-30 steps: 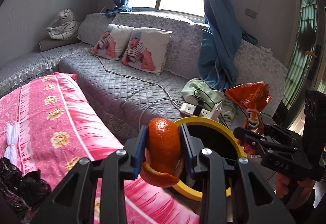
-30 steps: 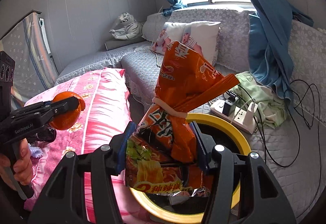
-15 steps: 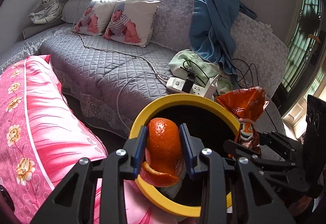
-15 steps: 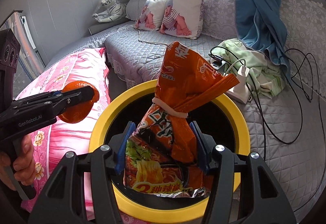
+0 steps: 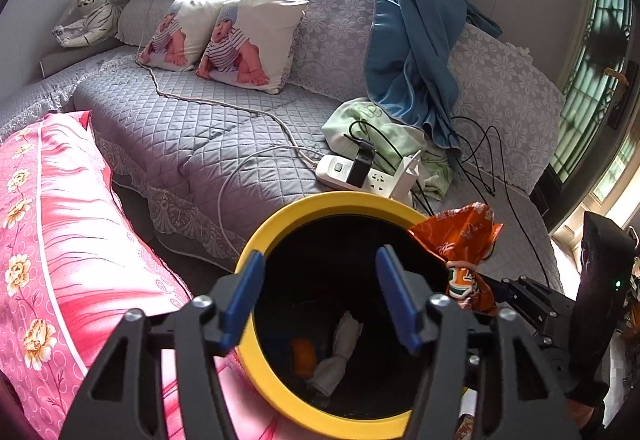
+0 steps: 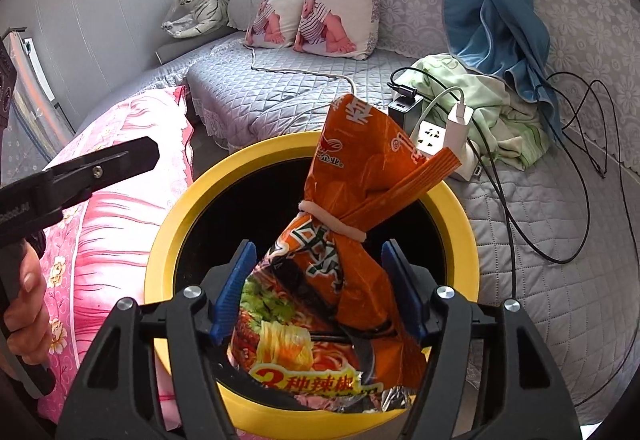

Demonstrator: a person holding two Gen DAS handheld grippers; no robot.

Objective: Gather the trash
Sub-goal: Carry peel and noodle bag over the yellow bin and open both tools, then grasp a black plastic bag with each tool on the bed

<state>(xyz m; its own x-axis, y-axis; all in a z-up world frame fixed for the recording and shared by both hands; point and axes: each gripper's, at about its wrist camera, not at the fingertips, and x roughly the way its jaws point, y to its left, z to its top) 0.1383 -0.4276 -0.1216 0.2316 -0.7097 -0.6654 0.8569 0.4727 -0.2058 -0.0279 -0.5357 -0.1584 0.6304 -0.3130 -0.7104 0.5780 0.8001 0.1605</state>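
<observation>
The left claw (image 5: 320, 294) gapes, holding nothing, above the bin (image 5: 320, 204); the peel (image 5: 303, 356) lies at the bin's bottom. The right claw (image 6: 318, 286) grips the noodle bag (image 6: 344, 272) over the bin's mouth.

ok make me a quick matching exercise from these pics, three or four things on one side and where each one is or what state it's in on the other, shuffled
Things:
1. left gripper
2. noodle packet
3. orange peel
4. power strip

Places or states:
A. lying on the grey sofa cover
B. open, holding nothing, above the yellow-rimmed bin
C. at the bottom of the bin
D. between the right gripper fingers, over the bin

Pairs: 1-B, 2-D, 3-C, 4-A
</observation>
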